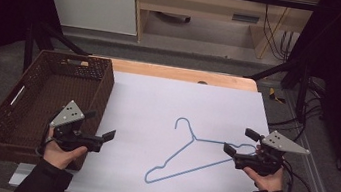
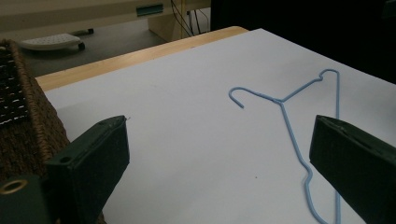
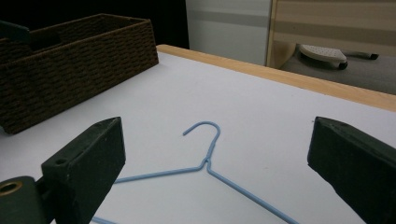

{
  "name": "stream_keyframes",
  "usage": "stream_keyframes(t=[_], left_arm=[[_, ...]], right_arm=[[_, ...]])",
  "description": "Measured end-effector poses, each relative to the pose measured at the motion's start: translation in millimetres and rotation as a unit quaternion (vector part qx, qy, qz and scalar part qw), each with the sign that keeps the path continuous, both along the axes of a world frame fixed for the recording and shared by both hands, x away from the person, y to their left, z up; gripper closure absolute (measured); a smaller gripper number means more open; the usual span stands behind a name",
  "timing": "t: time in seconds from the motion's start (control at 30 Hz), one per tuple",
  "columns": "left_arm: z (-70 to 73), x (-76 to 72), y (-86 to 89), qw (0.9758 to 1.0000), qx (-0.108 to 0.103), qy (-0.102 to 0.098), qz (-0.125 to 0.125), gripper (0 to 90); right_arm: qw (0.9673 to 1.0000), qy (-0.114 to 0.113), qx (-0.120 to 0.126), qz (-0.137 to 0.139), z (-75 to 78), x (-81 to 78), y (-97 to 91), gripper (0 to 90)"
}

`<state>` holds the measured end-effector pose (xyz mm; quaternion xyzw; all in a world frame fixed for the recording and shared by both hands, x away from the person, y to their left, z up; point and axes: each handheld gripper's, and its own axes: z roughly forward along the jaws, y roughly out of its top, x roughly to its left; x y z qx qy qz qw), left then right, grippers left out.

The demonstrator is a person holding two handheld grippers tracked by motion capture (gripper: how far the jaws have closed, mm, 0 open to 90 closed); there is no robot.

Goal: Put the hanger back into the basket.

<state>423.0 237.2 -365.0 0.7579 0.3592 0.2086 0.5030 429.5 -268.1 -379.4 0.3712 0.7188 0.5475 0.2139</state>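
Observation:
A light blue wire hanger (image 1: pixel 195 139) lies flat on the white sheet, its hook pointing away from me. My left gripper (image 1: pixel 100 124) hovers open beside the basket, left of the hanger, with nothing between its jaws. In the left gripper view the hanger (image 2: pixel 280 100) lies ahead and to the right of the open gripper (image 2: pixel 219 126). My right gripper (image 1: pixel 241 142) is open next to the hanger's right shoulder, apart from it. The right gripper view shows the hanger (image 3: pixel 205 162) low between the wide jaws of the gripper (image 3: pixel 217 122).
A dark brown woven basket (image 1: pixel 103 91) stands on the table's left side, its inside bare; its wall appears as basket (image 2: pixel 28 135) and basket (image 3: pixel 79 70). The white sheet (image 1: pixel 158 99) covers most of the wooden table (image 1: pixel 181 74). Cables trail at the right.

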Motion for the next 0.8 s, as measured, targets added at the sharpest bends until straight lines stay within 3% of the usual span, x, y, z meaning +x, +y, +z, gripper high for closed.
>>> stream_keyframes(t=[0.53,0.8], left_arm=[[-7.0,-2.0,-21.7,0.9996,0.016,0.013,-0.022,5.3],[-10.9,-2.4,-28.2,0.9992,0.018,0.018,-0.031,5.6]], right_arm=[[0.9990,0.010,-0.042,0.009,-2.4,9.2,8.4,6.1],[0.9960,0.037,-0.076,0.028,-13.6,24.6,27.8,6.9]])
